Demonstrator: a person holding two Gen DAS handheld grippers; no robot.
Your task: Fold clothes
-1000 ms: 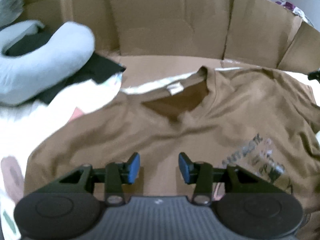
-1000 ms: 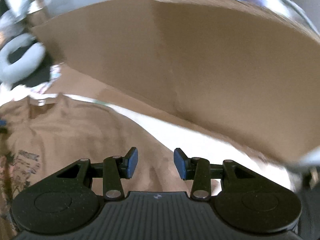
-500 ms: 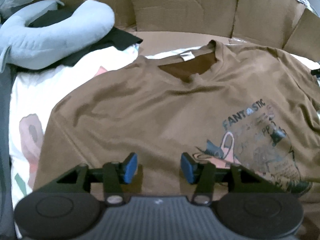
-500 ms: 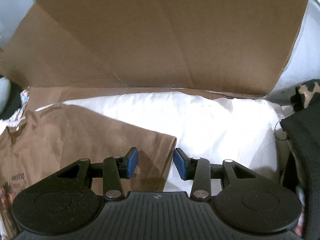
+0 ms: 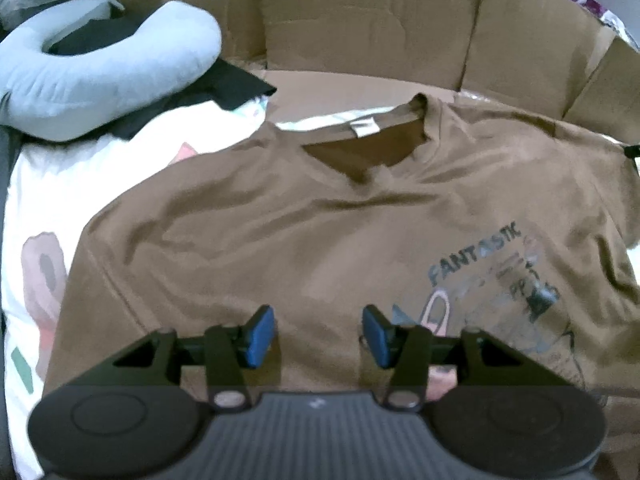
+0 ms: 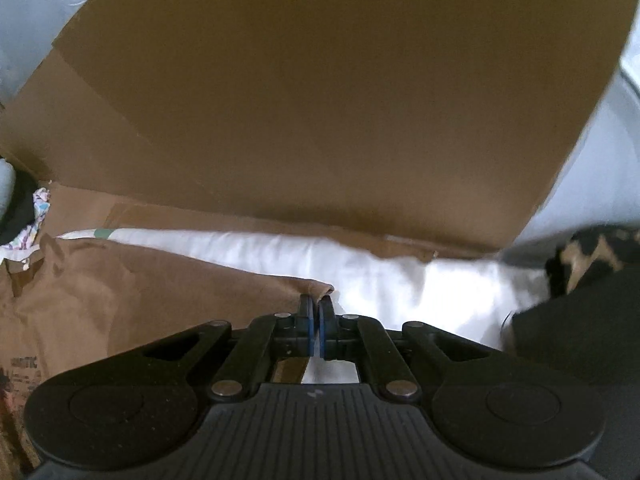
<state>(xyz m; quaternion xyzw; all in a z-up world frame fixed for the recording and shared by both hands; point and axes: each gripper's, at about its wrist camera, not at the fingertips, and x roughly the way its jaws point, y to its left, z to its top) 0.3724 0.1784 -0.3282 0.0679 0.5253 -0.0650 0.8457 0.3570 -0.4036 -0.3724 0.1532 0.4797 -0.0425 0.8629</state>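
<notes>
Nearest me, the right hand-held gripper has just pinched shut on the sleeve of the brown shirt, likely to fold it inward. Left hand-held gripper hovers open over the chest. Beyond, cardboard walls the bed.

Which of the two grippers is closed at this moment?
The right gripper: its blue pads meet at the brown T-shirt's sleeve edge. The left gripper hovers open above the shirt.
</notes>
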